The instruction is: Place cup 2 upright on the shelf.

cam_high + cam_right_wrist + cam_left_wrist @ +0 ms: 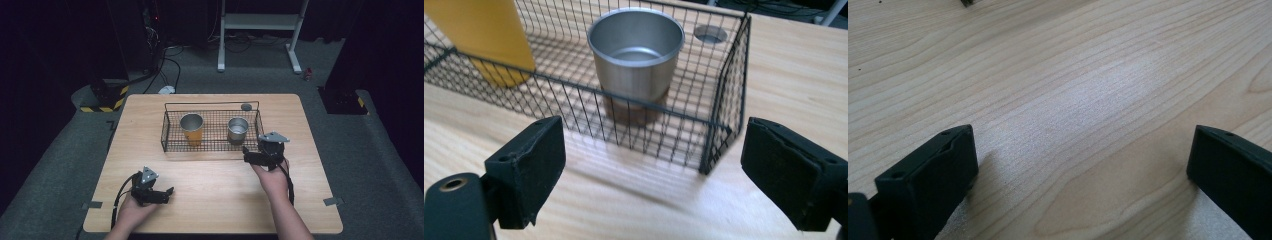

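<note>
Steel cup (636,55) stands upright, empty, at the right end of the black wire basket (724,95), yellow cup (489,35) at its left. My right claw (651,170) faces the basket's near corner, jaws spread wide. Left claw (1083,170) low over bare wooden desk (1073,75), released.
</note>
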### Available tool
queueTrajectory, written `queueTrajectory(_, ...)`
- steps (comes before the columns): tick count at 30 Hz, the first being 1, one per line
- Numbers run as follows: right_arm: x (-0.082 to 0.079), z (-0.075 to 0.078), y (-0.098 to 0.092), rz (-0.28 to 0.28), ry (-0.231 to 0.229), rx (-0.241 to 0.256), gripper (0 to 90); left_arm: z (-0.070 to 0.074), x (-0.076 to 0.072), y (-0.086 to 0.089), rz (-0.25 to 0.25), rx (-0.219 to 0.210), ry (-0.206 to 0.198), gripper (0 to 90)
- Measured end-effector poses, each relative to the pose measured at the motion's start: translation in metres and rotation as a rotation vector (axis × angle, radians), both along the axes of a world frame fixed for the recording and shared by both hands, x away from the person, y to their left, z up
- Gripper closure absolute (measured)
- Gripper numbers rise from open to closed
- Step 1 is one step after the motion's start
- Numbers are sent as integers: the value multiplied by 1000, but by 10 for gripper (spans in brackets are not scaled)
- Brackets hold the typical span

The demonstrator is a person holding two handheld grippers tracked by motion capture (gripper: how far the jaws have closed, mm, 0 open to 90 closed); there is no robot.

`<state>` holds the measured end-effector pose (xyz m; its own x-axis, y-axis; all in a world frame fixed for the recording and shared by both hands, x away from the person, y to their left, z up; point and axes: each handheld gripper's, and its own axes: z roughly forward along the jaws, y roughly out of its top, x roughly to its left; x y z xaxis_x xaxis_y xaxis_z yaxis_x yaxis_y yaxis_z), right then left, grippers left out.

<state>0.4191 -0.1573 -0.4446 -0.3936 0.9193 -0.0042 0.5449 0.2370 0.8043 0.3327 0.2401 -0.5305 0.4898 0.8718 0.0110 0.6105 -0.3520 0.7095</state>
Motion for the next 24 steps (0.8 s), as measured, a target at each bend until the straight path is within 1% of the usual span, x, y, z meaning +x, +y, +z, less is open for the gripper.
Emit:
queueTrajectory(4, -13, -7, -9, -7, -12, -18, 108, 0, 0, 0, 0, 0, 0, 3)
queueTrajectory(6, -20, -11, -15, -8, 3, -16, 117, 0, 0, 0, 0, 0, 0, 3)
queueTrajectory(7, -23, -14, -18, -19, 13, -20, 121, 0, 0, 0, 0, 0, 0, 3)
queueTrajectory(10, -32, -23, -26, -34, 22, -35, 124, 0, 0, 0, 0, 0, 0, 3)
queueTrajectory(11, -36, -26, -29, -41, 23, -40, 126, 0, 0, 0, 0, 0, 0, 3)
queueTrajectory(13, -41, -35, -34, -49, 27, -69, 125, 0, 0, 0, 0, 1, 0, 3)
queueTrajectory(15, -46, -43, -40, -52, 68, -71, 130, 0, 0, 0, 2, 1, -1, 4)
queueTrajectory(16, -49, -46, -44, -52, 80, -82, 130, 0, -1, -1, 4, -2, 0, 5)
queueTrajectory(18, -54, -54, -52, -63, 93, -92, 130, 0, -1, 0, 3, 2, -2, 7)
queueTrajectory(20, -60, -60, -60, -77, 117, -97, 131, 0, -1, -1, 4, 0, -1, 7)
queueTrajectory(22, -65, -65, -69, -87, 132, -111, 135, 0, -1, 0, 4, 0, 0, 7)
queueTrajectory(24, -68, -71, -76, -100, 149, -115, 135, 0, -1, -1, 4, -1, -1, 7)
